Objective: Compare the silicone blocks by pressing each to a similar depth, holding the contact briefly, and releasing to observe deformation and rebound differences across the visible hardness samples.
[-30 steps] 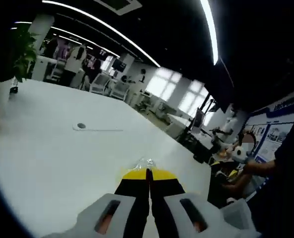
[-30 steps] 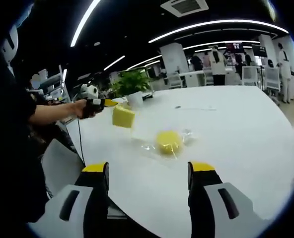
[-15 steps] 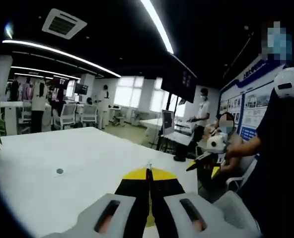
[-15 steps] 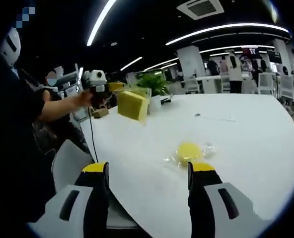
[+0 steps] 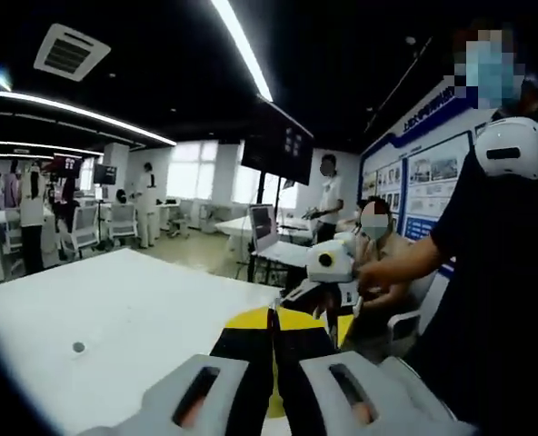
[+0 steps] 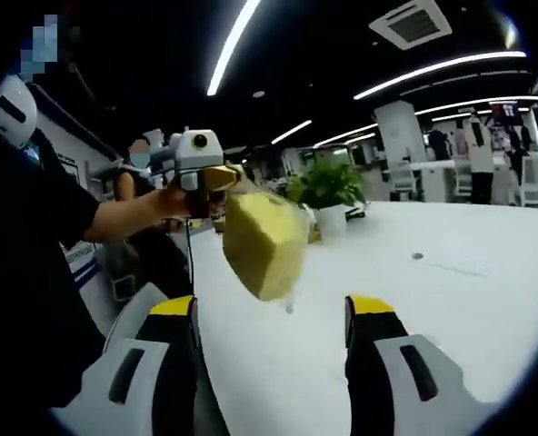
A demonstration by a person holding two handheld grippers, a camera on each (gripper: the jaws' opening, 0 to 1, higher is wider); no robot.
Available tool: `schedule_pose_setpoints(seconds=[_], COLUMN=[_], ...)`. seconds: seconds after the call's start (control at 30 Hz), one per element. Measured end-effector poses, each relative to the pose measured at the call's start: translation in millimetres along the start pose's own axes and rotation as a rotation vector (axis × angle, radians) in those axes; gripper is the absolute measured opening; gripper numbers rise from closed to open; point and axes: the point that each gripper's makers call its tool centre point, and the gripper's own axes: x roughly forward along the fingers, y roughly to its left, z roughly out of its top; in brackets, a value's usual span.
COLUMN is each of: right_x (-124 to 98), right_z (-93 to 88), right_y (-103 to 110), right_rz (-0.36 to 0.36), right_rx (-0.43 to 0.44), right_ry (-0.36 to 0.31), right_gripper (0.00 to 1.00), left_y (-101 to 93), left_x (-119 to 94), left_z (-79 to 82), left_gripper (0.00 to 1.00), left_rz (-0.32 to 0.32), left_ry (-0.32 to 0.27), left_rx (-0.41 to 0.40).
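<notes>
Above the table (image 6: 451, 300), left tongs (image 6: 222, 178) pinch yellow block (image 6: 262, 243).

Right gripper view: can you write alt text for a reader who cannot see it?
The left gripper, held in a person's hand, dangles a bagged yellow silicone block in the air above a white table. The right gripper is open in the foreground; a potted plant stands behind.

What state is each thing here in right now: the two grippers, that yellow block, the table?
Left gripper: shut on the bag holding the yellow block, held up in the air.
Yellow block: inside a clear bag, hanging off the table, tilted.
Right gripper: open, jaws wide apart, nothing between them.
Table: white, with a potted plant standing upright at its far edge.
</notes>
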Motion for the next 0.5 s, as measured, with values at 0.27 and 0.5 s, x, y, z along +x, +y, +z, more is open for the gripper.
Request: schedule_pose_setpoints(seconds=[0.27, 0.5], right_x=[26.0, 30.7], right_z=[21.6, 32.4], right_y=[17.7, 16.2], right_rz=[0.125, 0.165], right_rx=[0.029, 0.054], right_ry=[-0.118, -0.198], right_gripper=[0.51, 0.47], left_y=[-17.0, -19.5], left_x=[15.3, 19.0], left_z=[9.3, 15.1], left_gripper=[0.0, 0.0], left_rz=[-0.07, -0.079], left_ry=[-0.027, -0.063], left_rx=[0.017, 0.016])
